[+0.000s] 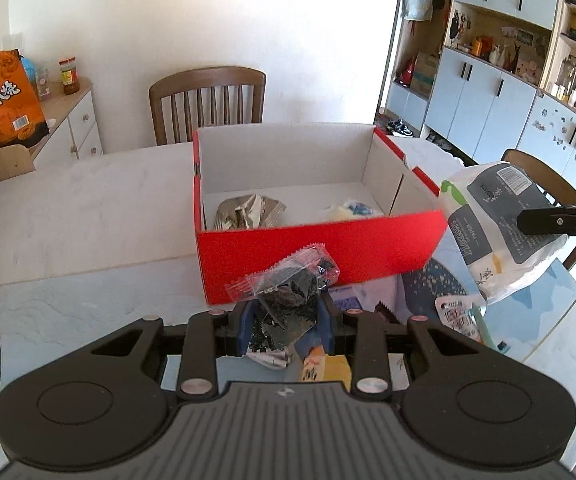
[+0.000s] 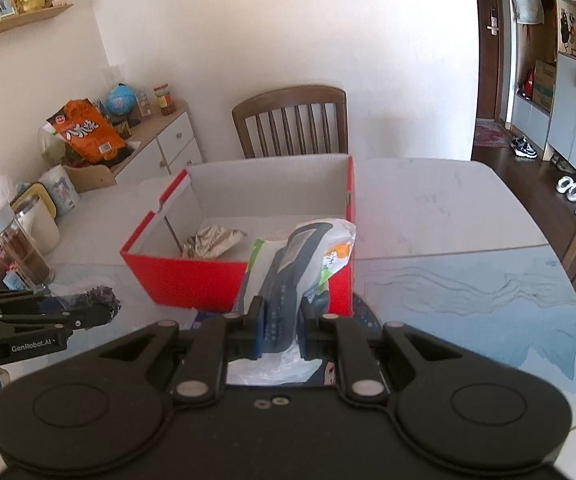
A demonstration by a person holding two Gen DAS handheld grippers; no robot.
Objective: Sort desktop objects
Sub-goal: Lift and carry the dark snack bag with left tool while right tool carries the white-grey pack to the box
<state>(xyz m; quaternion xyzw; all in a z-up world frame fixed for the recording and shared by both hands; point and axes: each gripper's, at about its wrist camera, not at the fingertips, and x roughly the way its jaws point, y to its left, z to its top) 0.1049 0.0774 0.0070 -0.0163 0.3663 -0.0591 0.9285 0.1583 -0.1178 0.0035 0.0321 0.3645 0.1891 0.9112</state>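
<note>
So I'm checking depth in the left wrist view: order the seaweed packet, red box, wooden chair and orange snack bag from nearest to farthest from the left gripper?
1. Seaweed packet, held in the left gripper.
2. Red box, just ahead on the table.
3. Wooden chair, behind the box, across the table.
4. Orange snack bag, far left on the sideboard; close to the chair's depth, hard to call.

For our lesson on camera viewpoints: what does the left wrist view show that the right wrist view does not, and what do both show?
Only the left wrist view shows the yellow-white item inside the red box and the small packets on the table.

Only the right wrist view shows the glass bottle and the wall shelf.

Both show the box, the crumpled silver wrapper, the seaweed packet in the left claw, and the white bag in the right claw.
</note>
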